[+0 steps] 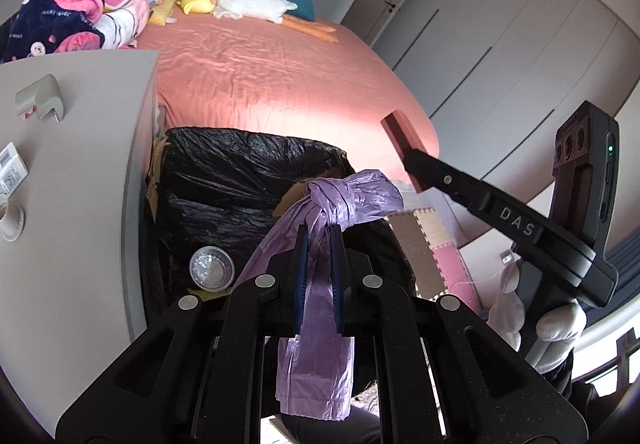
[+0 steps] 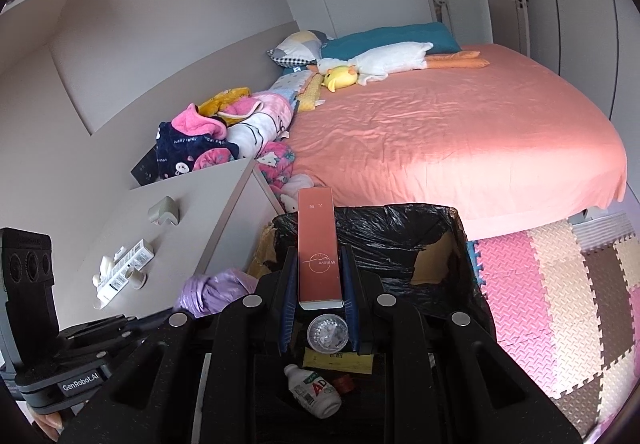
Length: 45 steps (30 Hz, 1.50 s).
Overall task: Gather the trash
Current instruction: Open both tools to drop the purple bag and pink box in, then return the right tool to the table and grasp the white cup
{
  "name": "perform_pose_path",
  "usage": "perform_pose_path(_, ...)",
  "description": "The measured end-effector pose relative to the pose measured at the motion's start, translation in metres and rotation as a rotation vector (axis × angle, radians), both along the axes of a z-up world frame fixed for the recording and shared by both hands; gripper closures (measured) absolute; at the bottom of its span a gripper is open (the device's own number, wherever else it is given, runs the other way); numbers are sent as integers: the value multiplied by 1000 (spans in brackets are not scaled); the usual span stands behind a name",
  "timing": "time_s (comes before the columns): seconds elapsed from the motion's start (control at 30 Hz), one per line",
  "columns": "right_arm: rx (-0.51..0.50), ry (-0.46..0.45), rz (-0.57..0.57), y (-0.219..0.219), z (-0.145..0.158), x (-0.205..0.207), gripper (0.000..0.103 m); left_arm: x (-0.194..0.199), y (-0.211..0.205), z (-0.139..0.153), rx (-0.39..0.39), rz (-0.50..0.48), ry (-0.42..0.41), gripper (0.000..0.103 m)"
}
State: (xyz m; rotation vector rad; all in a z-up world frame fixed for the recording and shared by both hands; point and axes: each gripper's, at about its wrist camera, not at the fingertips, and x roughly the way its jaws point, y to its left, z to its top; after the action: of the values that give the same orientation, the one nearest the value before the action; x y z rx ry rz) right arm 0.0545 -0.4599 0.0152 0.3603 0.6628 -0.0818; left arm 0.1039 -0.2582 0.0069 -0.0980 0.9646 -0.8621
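My left gripper (image 1: 319, 244) is shut on a knotted purple plastic bag (image 1: 340, 200), which hangs above a cardboard box lined with a black bin bag (image 1: 240, 172). In the right wrist view my right gripper (image 2: 318, 256) is shut on a long pink-red carton (image 2: 318, 236), held over the same lined box (image 2: 400, 232). Inside the box lie a clear plastic cup (image 2: 327, 334), a yellow packet (image 2: 338, 362) and a small white bottle (image 2: 314, 396). The purple bag (image 2: 216, 292) shows at the box's left.
A white bedside cabinet (image 1: 80, 164) stands left of the box, with a corner guard (image 1: 40, 96) and small packets on it. Behind is a bed with a pink sheet (image 2: 440, 132), soft toys and clothes. Foam floor mats (image 2: 560, 304) lie to the right.
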Motion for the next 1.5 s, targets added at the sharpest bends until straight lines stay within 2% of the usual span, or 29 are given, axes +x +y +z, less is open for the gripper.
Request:
perform_pose_path(0.03,-1,-5,-12,-2,1,-1,75,0,-2,-2,25,15,-6,67)
perform_pose_path(0.07,-10,-12,-34,-5,3,-3,58,2,-2,-3,46,35,-13,44)
perform_pose_path(0.1,-26,-22,-65,-6,5,-6,37,3,-1,-2,52,62,-29,8)
perform_pose_path(0.17,-56,-52,-131,-9,8,-12,24,3,7,1,22,103,-63,6)
perform_pose_path(0.37,-50,-49,-132,-13,6,-11,24,9,19,-1,-46,108,-23,6)
perform_pose_path(0.83,-60,-22,-62,13,-2,2,24,5,42,-7,-18,159,-40,6)
perform_pose_path(1.2,-85,-9,18,48,-5,17,24,13,78,-8,-25,240,-42,6)
perform_pose_path(1.5,-105,-25,92,83,-8,30,24,13,111,-8,2,299,-64,6)
